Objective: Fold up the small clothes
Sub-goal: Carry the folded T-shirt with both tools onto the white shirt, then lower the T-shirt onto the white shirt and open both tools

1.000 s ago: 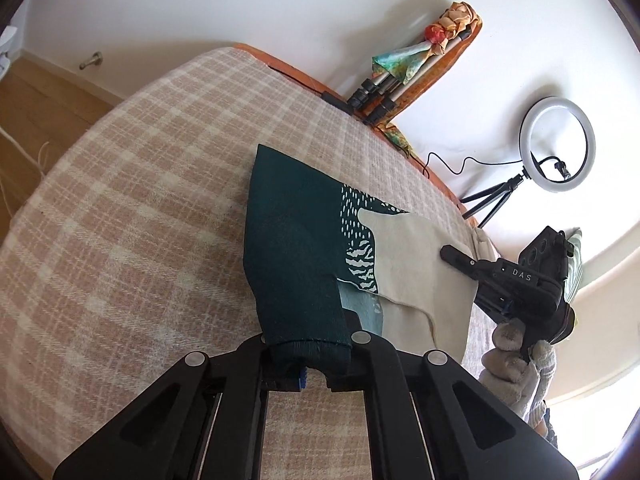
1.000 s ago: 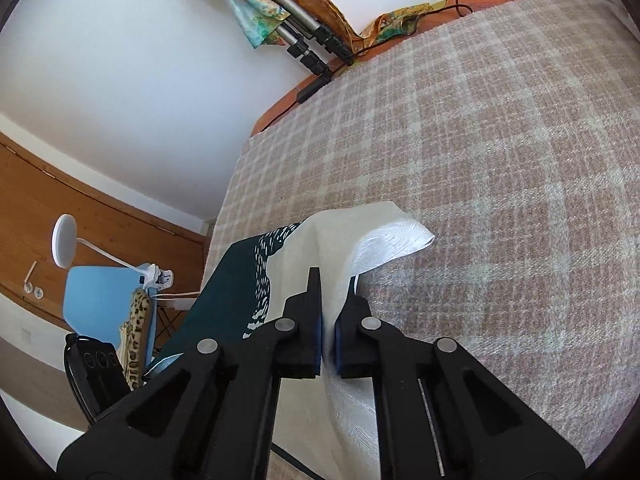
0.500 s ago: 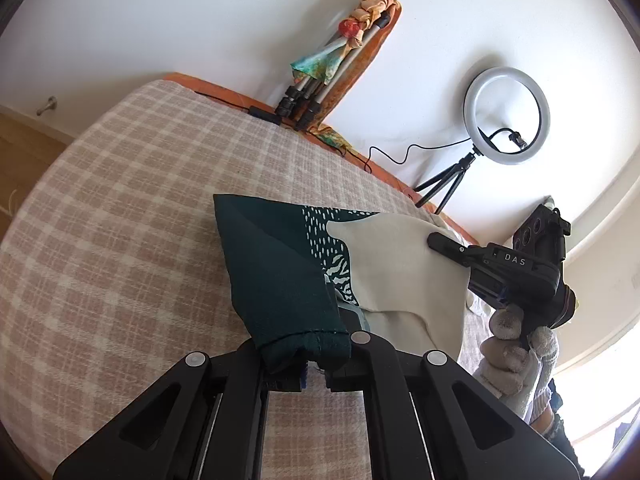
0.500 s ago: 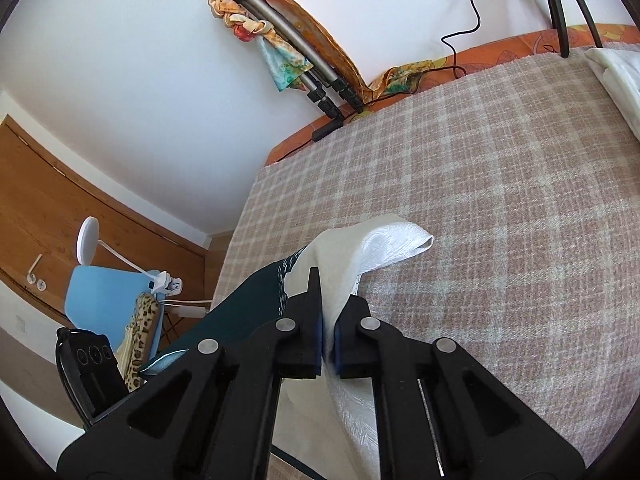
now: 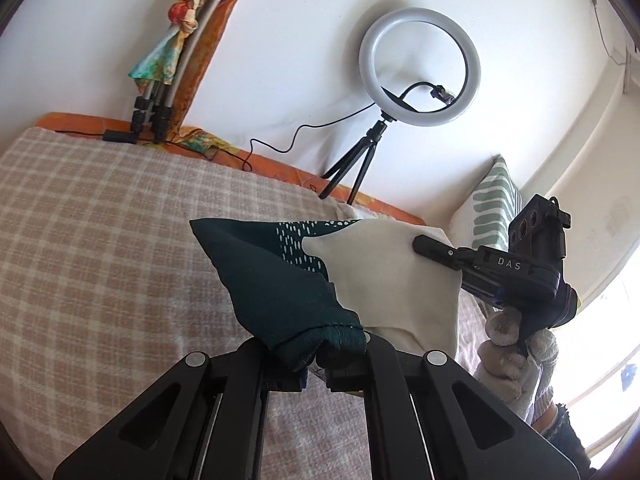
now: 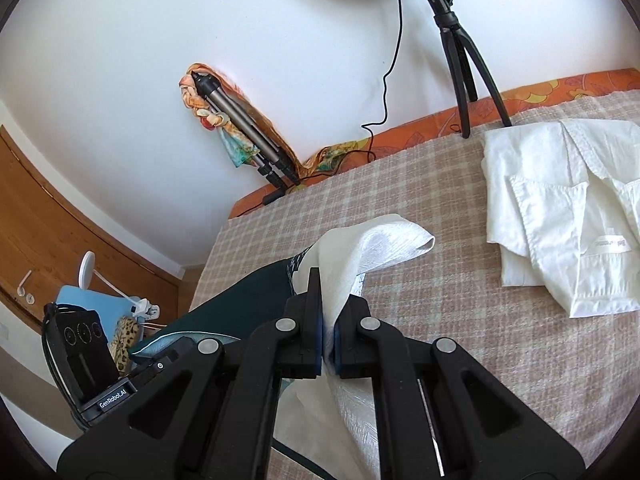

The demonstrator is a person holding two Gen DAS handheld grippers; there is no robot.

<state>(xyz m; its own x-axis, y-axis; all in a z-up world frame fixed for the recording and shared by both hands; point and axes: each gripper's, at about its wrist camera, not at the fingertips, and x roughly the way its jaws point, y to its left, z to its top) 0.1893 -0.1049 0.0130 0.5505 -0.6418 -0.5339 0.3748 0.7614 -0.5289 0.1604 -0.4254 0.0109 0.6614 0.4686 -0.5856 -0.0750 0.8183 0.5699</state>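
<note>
Dark-green and cream cotton garment [image 5: 320, 280] hangs lifted between both tools over the pink-checked blanket [image 5: 100, 240], the left gripper [image 5: 316, 364] clamped on its bunched green hem and the right gripper [image 6: 327, 344] pinching the cream corner, probably to carry one edge across for a fold. Compared with a second ago it has risen off the bed. Beyond lies a crumpled white shirt [image 6: 568, 216].

blanket [image 6: 500, 360] ahead bare | white shirt [image 6: 560, 208] right | ring light tripod [image 6: 464, 60] behind
</note>
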